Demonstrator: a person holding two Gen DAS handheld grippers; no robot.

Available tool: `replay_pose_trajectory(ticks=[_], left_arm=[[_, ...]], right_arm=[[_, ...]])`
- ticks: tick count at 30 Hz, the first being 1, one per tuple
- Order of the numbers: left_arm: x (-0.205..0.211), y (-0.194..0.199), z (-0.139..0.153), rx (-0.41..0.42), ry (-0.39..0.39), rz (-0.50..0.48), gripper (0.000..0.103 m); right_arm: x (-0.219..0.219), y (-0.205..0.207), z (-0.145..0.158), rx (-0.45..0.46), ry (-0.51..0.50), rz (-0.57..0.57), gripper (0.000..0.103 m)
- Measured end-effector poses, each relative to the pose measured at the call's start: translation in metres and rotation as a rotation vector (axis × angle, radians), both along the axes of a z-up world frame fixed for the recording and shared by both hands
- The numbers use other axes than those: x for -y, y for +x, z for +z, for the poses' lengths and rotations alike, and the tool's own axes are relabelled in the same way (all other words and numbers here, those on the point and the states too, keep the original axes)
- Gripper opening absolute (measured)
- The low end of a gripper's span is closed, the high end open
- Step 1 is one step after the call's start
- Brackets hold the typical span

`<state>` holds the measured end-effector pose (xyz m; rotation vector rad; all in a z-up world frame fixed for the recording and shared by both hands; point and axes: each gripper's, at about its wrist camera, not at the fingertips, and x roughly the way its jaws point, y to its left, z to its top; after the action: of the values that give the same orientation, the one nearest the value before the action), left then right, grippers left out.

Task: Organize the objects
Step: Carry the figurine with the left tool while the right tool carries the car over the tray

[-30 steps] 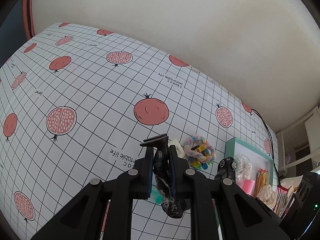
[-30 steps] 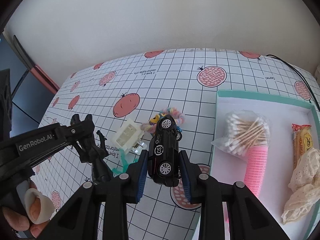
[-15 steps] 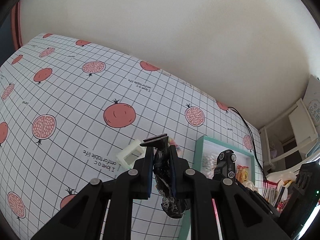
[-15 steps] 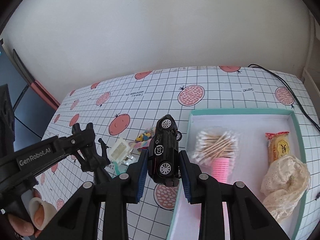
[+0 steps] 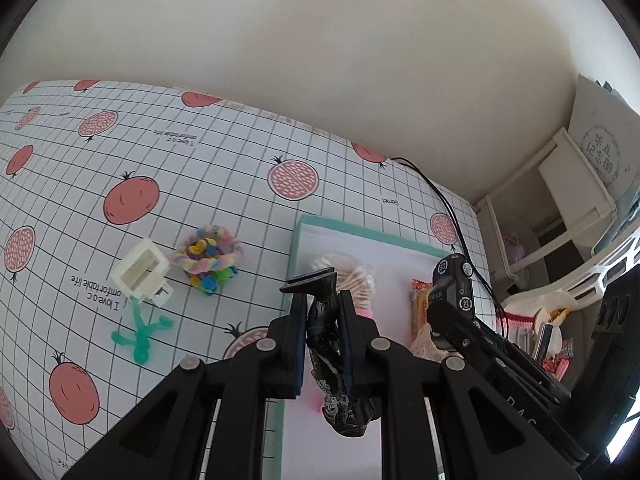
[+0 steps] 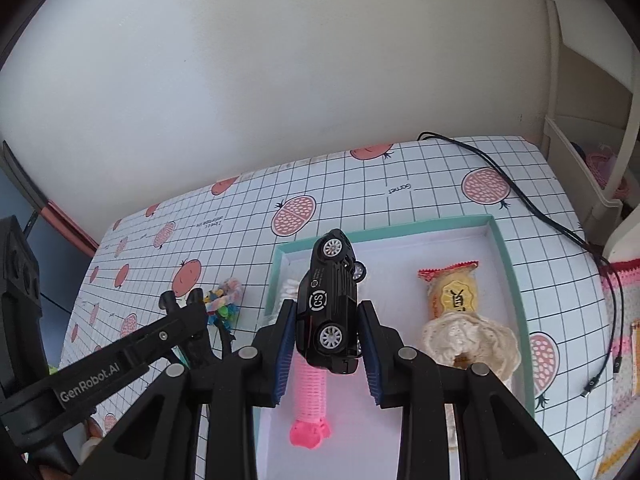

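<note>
Two grippers hang above the teal tray (image 6: 516, 280). Right gripper (image 6: 326, 338), fingers clamped on a black toy car (image 6: 330, 304) marked "CS", holds it nose-up over the tray's left half. Left gripper (image 5: 322, 334), marked "GenRobot.AI", pinches a black figurine (image 5: 332, 344) over the tray's left edge. Bare tray floor lies between the pink roller (image 6: 310, 396) and the snack packet (image 6: 454, 294).

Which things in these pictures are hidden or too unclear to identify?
- Black object in the left gripper: the fingers cover it in the left view, so I cannot identify it.
- Cotton swabs: mostly behind the toy car in the right view.
- Tray: near end cut off by the gripper bodies.
</note>
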<state>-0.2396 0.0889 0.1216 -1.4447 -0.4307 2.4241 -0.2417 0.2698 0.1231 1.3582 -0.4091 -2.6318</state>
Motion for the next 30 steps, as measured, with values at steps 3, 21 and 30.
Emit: replay_pose_trajectory(ticks=[3, 21, 30], left_arm=[[-0.02, 0.003, 0.0, -0.003, -0.006, -0.04, 0.015], [-0.075, 0.008, -0.036, 0.054, -0.084, -0.128, 0.015], [-0.083, 0.011, -0.042, 0.052, -0.101, -0.137, 0.015]], right_arm=[[-0.011, 0.001, 0.0, 0.0, -0.003, -0.013, 0.033], [-0.038, -0.006, -0.027, 0.05, -0.048, -0.058, 0.033], [-0.044, -0.007, -0.039, 0.074, -0.082, -0.067, 0.033]])
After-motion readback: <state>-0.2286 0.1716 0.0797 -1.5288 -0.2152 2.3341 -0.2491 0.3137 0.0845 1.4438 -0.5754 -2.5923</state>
